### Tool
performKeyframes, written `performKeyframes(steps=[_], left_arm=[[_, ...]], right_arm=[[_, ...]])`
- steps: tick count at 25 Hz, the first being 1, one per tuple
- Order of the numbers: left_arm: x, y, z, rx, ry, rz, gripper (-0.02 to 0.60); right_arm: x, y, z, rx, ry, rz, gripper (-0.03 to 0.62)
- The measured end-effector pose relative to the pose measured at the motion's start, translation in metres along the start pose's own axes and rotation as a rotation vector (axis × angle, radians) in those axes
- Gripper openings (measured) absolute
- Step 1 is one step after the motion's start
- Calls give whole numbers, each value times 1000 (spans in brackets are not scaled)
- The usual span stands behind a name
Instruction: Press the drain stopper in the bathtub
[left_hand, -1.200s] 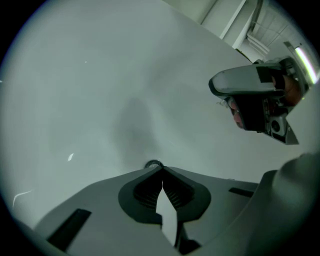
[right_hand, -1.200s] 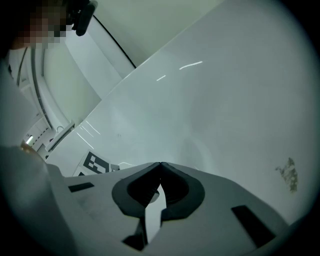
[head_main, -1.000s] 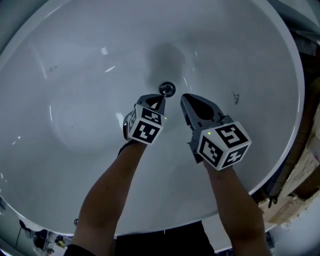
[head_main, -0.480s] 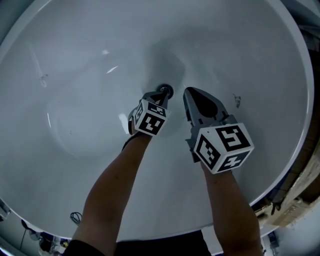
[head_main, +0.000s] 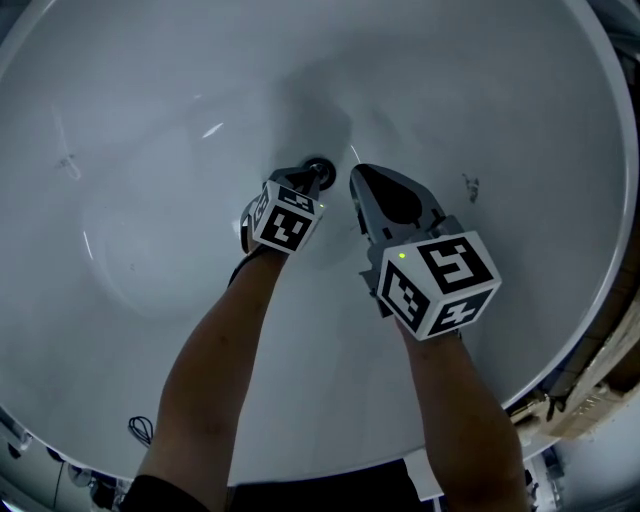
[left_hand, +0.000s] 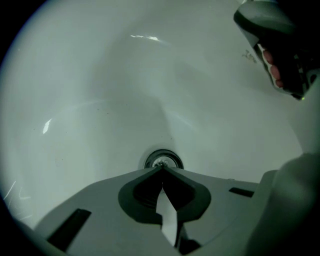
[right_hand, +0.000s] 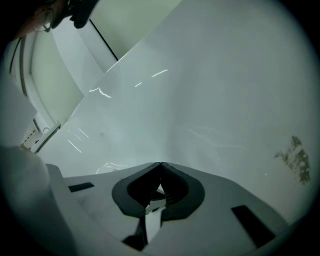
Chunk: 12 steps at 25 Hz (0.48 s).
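While you lean over the white bathtub (head_main: 150, 120), the head view shows both your forearms reaching down into its basin, with the drain stopper (head_main: 318, 170) just off frame centre towards 12 o'clock. Your left tool (head_main: 308, 180) points at the stopper, and its tip overlaps the stopper's near edge. Your right tool (head_main: 357, 180) lies just beside the stopper at its 3 o'clock, its tip over bare tub floor. A dark scuff (head_main: 470, 187) marks the tub further out at 3 o'clock.

Only the left gripper view resolves the stopper (left_hand: 163, 161) as a dark ring with a bright metal centre, directly beyond the left tool's tip at 12 o'clock. That tool is clenched: its jaws meet at the tip with nothing between them. Whether the tip touches the stopper cannot be told. Your right tool enters this view at the 1 o'clock edge.

The right gripper view looks instead along the tub's sloping wall, with the scuff at 3 o'clock. Here the right tool is likewise clenched on nothing, its jaws together at the tip.
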<state>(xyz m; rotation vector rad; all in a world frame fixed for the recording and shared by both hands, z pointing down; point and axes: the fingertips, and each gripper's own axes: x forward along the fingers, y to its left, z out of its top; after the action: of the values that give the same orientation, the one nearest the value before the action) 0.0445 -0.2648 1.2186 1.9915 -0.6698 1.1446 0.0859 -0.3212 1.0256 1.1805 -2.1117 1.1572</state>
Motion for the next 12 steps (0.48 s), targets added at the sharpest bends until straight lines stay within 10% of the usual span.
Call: performKeyframes(steps=[12], left_arm=[[2,-2,2,136,93,-58,15]], right_arm=[[2,-20,-20,34,17,-31,14]])
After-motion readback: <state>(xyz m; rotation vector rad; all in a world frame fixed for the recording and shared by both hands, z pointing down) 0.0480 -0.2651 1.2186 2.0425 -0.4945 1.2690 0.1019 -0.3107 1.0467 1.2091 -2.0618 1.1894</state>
